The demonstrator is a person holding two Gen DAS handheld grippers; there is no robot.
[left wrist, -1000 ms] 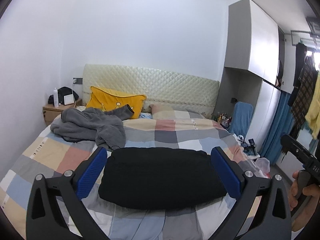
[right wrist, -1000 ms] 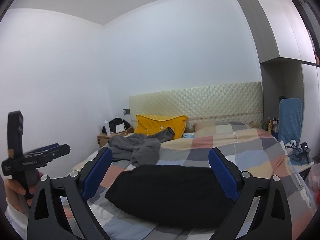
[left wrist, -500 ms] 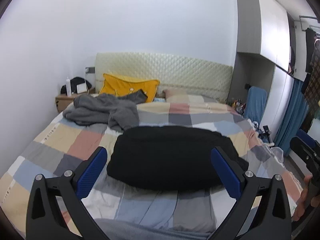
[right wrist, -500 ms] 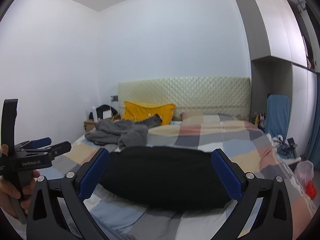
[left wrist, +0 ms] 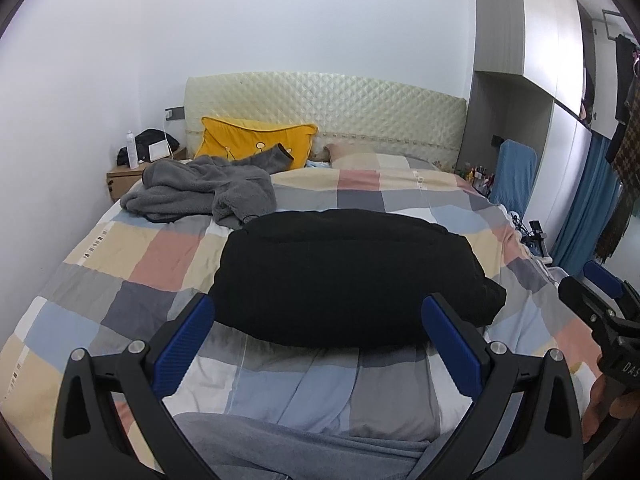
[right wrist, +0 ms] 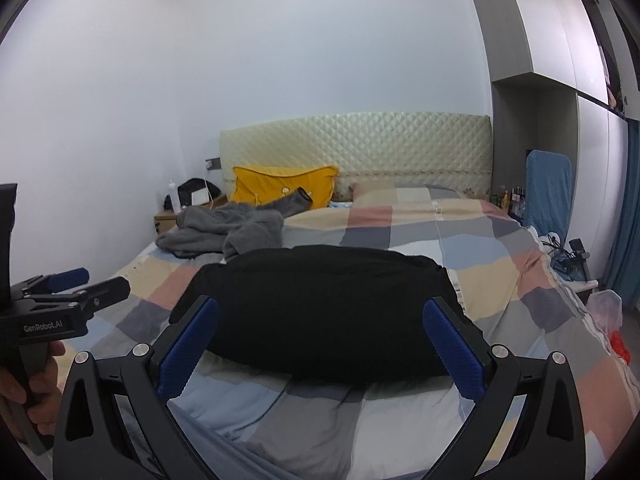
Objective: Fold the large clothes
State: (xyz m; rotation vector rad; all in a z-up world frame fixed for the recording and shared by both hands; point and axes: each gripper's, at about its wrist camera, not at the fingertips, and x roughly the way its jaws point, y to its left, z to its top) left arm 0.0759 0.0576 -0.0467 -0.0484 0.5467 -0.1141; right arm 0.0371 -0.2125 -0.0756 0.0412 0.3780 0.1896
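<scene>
both views have dipped and drawn nearer since the earlier frames, so the black garment (left wrist: 344, 276) now fills more of the middle and the ceiling has dropped out of sight. it lies as a plump folded bundle in the middle of the bed (left wrist: 160, 256), on the checked quilt, with the grey fleece (left wrist: 200, 192) heaped just beyond its far left corner, by the yellow pillow (left wrist: 256, 140).

i hold the left hand-held gripper (left wrist: 320, 340) spread wide and empty, poised above the bundle's near edge, not touching it. the right hand-held gripper (right wrist: 320, 340) is likewise spread and empty, over the same near edge, a little further right.

i judge the black piece is folded and the grey one comes next. to do that well, i would carry both hand-held grippers over the black bundle without brushing it, then pinch the fleece at two matching points such as shoulders or hem corners, lift it clear and spread it flat on open quilt before creasing.
</scene>
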